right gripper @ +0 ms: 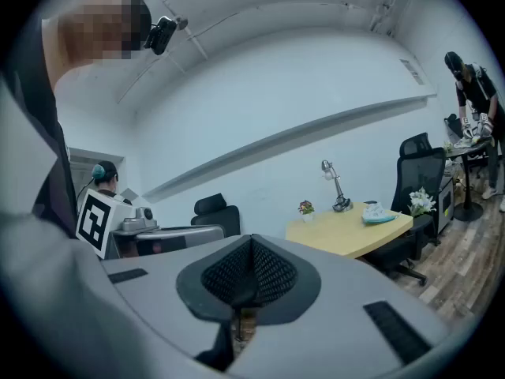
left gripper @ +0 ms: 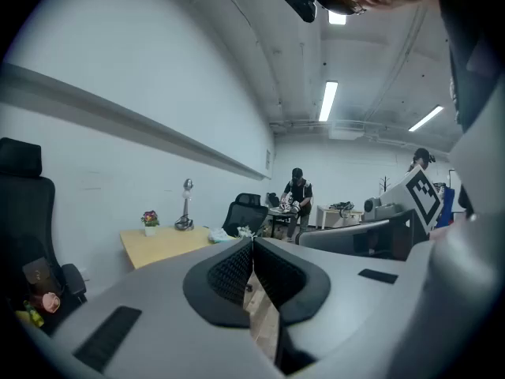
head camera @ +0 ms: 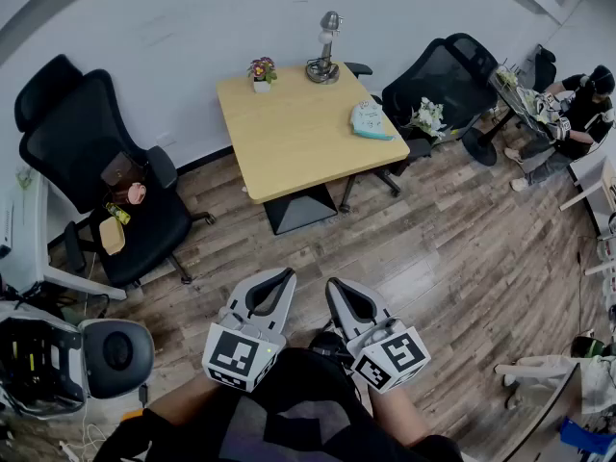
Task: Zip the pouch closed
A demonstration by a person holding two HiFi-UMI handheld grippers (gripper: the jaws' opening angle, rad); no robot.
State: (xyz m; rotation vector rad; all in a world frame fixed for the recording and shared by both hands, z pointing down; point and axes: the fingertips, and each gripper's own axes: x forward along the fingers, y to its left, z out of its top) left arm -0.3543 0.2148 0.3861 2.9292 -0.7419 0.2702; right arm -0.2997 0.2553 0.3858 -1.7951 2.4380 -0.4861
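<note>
Head view: pouch on table, both claws pressed together

Pouch (head camera: 371,120): pale teal, lying at the right edge of the wooden table (head camera: 289,147), well ahead of both claws and somewhat right of them.
Left gripper (head camera: 286,274): jaws pressing together at the tips, nothing sitting between them, hovering over the plank floor (head camera: 452,258).
Right gripper (head camera: 333,284): jaws likewise pressing together, pinching nothing, hovering just beside the left one.
Potted flower (head camera: 261,70) and desk lamp (head camera: 327,48): standing at the table's far edge, beyond the pouch.
Black office chair (head camera: 91,152): standing ahead-left of the left claw, carrying small items.
Second black chair (head camera: 448,70): standing ahead-right, past the pouch.
Person (head camera: 582,109): occupying the far right corner.
</note>
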